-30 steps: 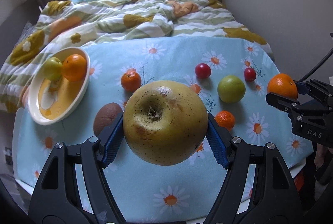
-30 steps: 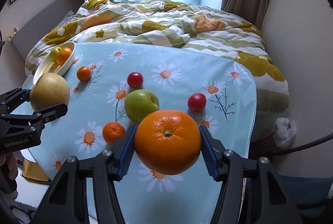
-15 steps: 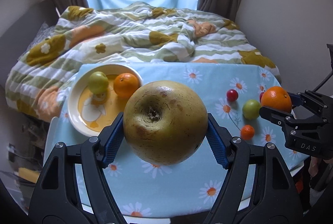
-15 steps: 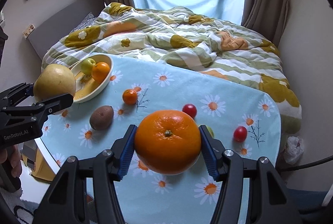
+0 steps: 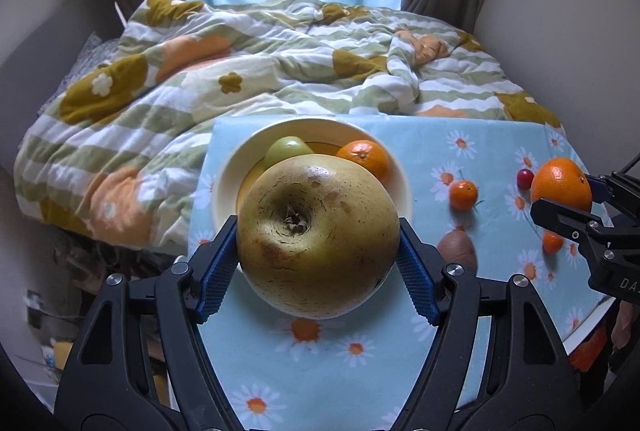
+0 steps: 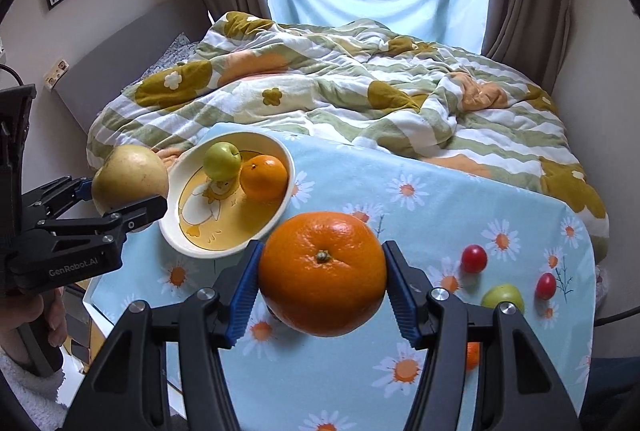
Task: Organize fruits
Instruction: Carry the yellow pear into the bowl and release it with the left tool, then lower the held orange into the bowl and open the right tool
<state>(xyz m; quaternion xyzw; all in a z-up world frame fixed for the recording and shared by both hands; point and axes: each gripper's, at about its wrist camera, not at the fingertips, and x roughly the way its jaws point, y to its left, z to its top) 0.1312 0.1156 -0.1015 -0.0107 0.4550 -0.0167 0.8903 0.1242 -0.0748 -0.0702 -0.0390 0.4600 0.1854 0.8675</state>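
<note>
The left gripper (image 5: 318, 243) clamps a big pear (image 5: 318, 235) just short of the bowl (image 6: 176, 231); the right gripper (image 6: 322, 275) pinches an orange (image 6: 322, 271) beside it. The bowl already holds an apple (image 6: 222, 161) and a second orange (image 6: 264, 178) — dropping the heavy pear in could knock them or tip it. The bowl seems to sit near the table's edge. A kiwi (image 5: 456, 249), mandarin (image 5: 463, 195) and cherries (image 6: 474, 258) lie scattered — clear of both paths.

The pear (image 5: 318, 235) hides much of the bowl (image 5: 240, 159).
</note>
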